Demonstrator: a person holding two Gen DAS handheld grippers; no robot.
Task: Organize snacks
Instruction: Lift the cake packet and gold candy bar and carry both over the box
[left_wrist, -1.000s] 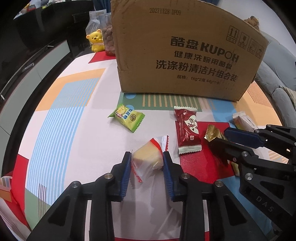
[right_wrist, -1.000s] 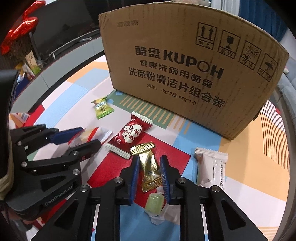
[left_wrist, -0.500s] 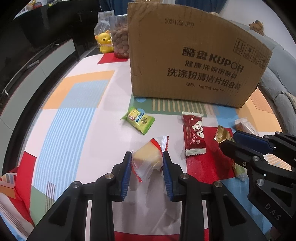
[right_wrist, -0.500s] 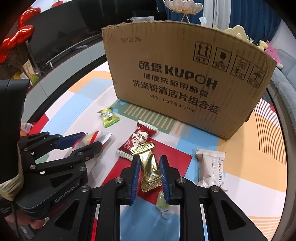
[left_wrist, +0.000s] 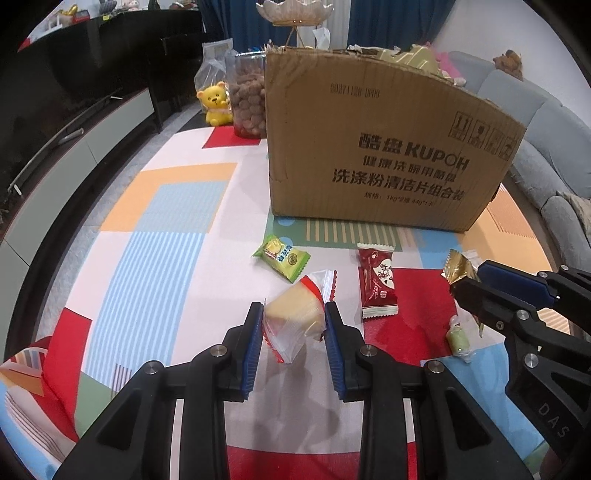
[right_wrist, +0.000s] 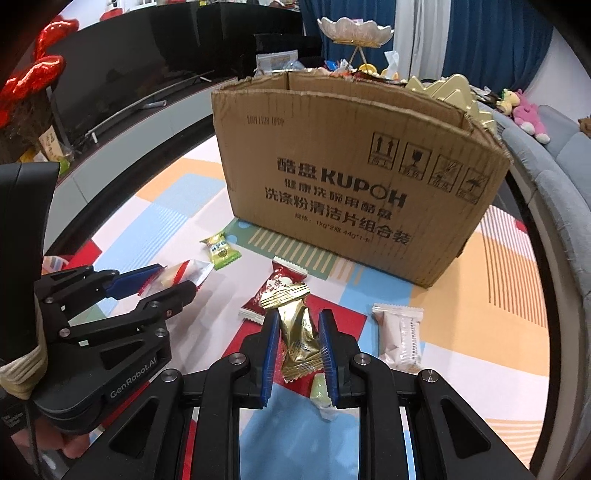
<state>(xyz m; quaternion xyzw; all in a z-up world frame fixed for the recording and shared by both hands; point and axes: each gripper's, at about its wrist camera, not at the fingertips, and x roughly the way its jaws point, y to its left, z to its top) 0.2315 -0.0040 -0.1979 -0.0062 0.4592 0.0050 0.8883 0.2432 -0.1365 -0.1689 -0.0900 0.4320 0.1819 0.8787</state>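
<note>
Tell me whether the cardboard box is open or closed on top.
Open. In the right wrist view the cardboard box has no flaps across its top; its inner back wall shows, and gold packaging rises above its rim.

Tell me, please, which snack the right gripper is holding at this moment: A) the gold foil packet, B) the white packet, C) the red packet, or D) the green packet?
A: in the right wrist view the right gripper has its jaws closed on the gold foil packet, while the green packet, red packet and white packet lie on the table.
</note>
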